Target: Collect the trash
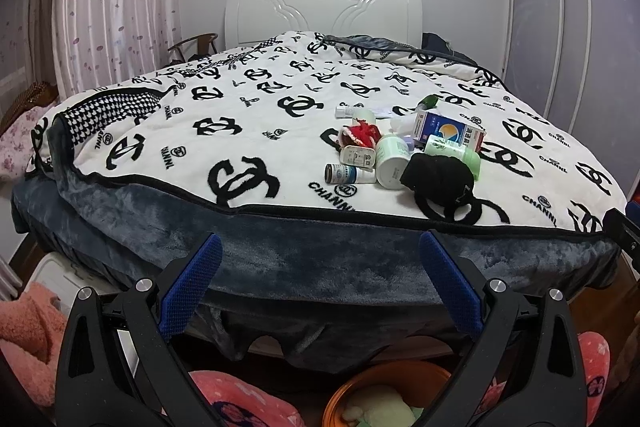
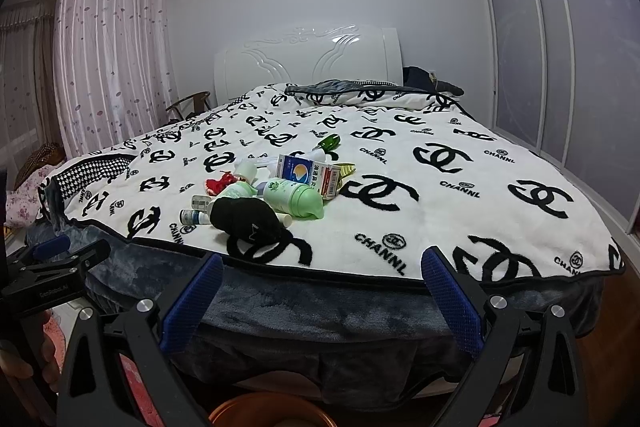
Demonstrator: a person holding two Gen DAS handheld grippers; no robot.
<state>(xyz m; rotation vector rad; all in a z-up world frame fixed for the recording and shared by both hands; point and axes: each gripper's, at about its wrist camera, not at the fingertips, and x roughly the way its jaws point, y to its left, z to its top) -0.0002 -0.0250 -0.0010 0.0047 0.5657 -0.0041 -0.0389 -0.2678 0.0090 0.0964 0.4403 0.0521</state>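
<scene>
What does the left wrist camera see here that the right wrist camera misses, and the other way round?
Only the left wrist view shows the inside of the orange round bin, with pale crumpled stuff in it, and a peach fluffy cloth at lower left.

Only the right wrist view shows the left tongs from the side and a hand gripping their handle.

Both show the white blanket with black logos, the black crumpled cloth, the blue-and-white medicine box, and each camera's own open tongs.
</scene>
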